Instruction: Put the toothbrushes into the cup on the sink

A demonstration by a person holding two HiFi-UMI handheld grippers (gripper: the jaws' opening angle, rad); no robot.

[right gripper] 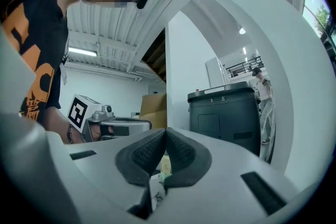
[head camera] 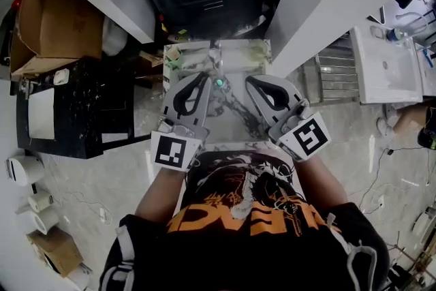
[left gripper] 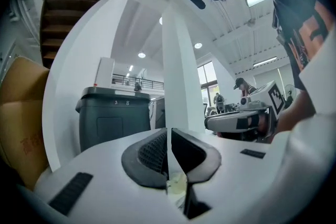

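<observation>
In the head view both grippers are held up side by side over the marble sink (head camera: 225,61), in front of the person's chest. My left gripper (head camera: 204,80) has its pads together with nothing between them; seen from its own camera (left gripper: 169,153) they meet along a thin line. My right gripper (head camera: 250,80) is shut and empty too, its pads pressed together (right gripper: 165,153). A small teal thing (head camera: 219,82) shows between the two tips, too small to identify. Pale green items (head camera: 174,55) lie at the sink's back left. I cannot make out a cup or toothbrush clearly.
White wall panels flank the sink on both sides. Cardboard boxes (head camera: 51,24) and a black cabinet (head camera: 75,105) stand at the left, and a second white basin (head camera: 385,65) at the right. A dark bin (left gripper: 113,118) stands beyond the grippers. Cables run over the floor.
</observation>
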